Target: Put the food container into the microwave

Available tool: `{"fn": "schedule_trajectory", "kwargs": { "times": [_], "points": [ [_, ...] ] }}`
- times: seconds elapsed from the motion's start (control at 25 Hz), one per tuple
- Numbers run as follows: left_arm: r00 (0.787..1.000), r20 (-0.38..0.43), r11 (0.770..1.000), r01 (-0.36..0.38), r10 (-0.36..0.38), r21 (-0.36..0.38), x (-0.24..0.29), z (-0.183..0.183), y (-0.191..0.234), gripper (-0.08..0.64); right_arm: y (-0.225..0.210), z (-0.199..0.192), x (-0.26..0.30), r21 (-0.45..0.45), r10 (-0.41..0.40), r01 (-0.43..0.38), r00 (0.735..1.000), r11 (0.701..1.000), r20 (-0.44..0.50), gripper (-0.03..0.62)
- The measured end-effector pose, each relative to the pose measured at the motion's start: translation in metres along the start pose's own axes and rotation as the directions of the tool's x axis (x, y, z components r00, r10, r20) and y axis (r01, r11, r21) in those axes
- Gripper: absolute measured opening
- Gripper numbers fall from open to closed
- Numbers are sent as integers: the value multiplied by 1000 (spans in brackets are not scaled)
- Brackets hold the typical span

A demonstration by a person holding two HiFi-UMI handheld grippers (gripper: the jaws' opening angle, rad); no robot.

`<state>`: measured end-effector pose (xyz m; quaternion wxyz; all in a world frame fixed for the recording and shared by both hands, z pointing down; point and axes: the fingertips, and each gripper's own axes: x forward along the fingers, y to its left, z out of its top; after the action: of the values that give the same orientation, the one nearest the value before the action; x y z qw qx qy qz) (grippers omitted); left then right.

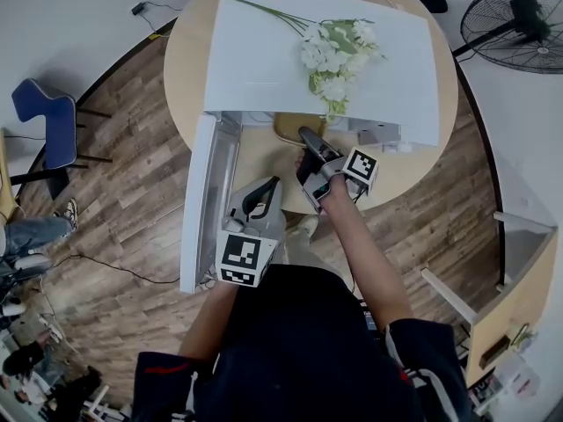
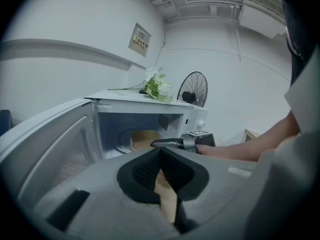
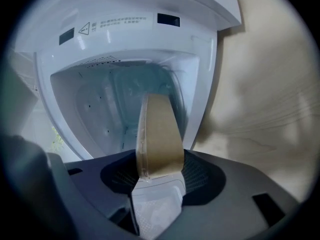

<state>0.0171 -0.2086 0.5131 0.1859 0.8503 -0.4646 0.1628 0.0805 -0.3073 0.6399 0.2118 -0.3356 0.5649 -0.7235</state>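
White microwave [image 1: 264,69] stands on a round pale wooden tabletop [image 1: 422,161], its door [image 1: 207,200] swung wide open toward the left and a bunch of white artificial flowers [image 1: 334,55] lying on its roof. At the mouth of the oven the right claw [image 1: 305,136] reaches in from the near side, clamped on the tan food container [image 3: 157,134], which its own view shows standing edgewise between the two dark pads, with a clear lid rim along the left edge. From there the container points into the white cavity, and its far part is already past the front frame. Seen from the left gripper view, the container sits low inside the chamber, at the floor of the cavity, with the right claw's tips at its near side. The left claw [image 1: 266,185] hangs nearer the person, just right of the open door and left of the right arm, aimed toward the oven; its jaws are together with nothing between them, only a sliver of tan surface showing through the gap behind the tips. Off to the far right on the floor stands a black fan [image 1: 519,25], and a blue chair [image 1: 48,117] is well away on the left.
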Motion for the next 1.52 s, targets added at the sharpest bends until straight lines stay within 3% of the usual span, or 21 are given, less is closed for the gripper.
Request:
{"fn": "schedule_trajectory", "kwargs": {
  "times": [0.16,0.68,0.92,1.2,1.52],
  "points": [
    [1000,-5,1000,11,-11,-5,-1,-3,-1,15,-7,3,6,28,2,-3,1000,1000,26,225],
    [1000,-5,1000,0,0,-17,-4,-5,6,15,-7,17,15,3,-37,37,997,999,65,225],
    [1000,-7,1000,3,-3,-8,-5,-5,5,15,-1,16,11,-28,-26,27,998,999,53,266],
    [1000,-4,1000,29,-29,-5,-3,-6,-3,15,5,1,-3,-82,-15,14,1000,997,-22,290],
    [998,-5,998,61,-61,9,-1,-5,-14,15,6,-12,-30,-226,-57,41,996,973,-67,288]
  ]
}}
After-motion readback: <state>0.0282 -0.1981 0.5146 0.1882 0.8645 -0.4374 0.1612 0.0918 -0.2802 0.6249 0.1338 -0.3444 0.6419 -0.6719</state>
